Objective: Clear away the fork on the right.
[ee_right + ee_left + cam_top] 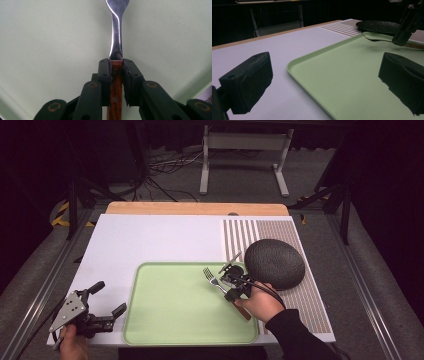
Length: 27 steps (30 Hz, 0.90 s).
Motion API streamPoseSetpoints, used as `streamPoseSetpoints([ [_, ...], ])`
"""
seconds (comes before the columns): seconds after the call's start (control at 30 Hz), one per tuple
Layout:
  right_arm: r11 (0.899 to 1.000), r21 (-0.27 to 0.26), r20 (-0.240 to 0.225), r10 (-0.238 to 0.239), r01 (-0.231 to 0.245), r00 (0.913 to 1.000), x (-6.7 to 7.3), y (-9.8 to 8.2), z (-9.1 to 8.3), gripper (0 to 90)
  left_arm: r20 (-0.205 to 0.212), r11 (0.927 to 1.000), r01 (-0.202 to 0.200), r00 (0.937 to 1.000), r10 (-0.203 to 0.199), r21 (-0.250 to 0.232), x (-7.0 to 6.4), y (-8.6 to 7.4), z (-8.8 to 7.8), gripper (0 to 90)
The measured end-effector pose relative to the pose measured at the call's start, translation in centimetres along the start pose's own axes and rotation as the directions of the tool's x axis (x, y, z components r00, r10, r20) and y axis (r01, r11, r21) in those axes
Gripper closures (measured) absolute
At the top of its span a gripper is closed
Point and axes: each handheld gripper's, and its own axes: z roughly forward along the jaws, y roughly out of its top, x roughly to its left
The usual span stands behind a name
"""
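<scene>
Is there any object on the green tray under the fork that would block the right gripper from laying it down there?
Nothing visible does. The right gripper is shut on the fork by its wooden handle, over the right part of the green tray. The tray surface below the fork is bare. The dark plate sits off the tray, to its right.

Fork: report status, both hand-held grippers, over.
Right hand-held gripper shut on fork by its wooden handle, over green tray. Left hand-held gripper open, holding nothing, at tray's left edge. Dark plate close by on the right.
</scene>
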Motion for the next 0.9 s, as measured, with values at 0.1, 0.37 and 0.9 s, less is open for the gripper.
streamPoseSetpoints([
  [0.1,1.000,0.004,0.001,0.004,-0.004,1.0000,0.1,0.0,0.2,77.9,-0.005,1.0000,0.002,1.0000,-0.002,-0.003,0.0,0.0,-0.1,0.1],
  [0.37,1.000,0.024,0.003,0.019,-0.019,0.9998,-0.3,0.1,0.5,77.7,-0.004,1.0000,0.005,1.0000,-0.005,-0.001,0.0,0.0,0.0,0.1],
  [0.9,1.000,-0.020,-0.022,0.019,-0.019,0.9996,-0.5,0.2,-0.5,49.5,0.000,1.0000,0.004,1.0000,-0.004,0.002,0.0,0.0,0.0,0.1],
])
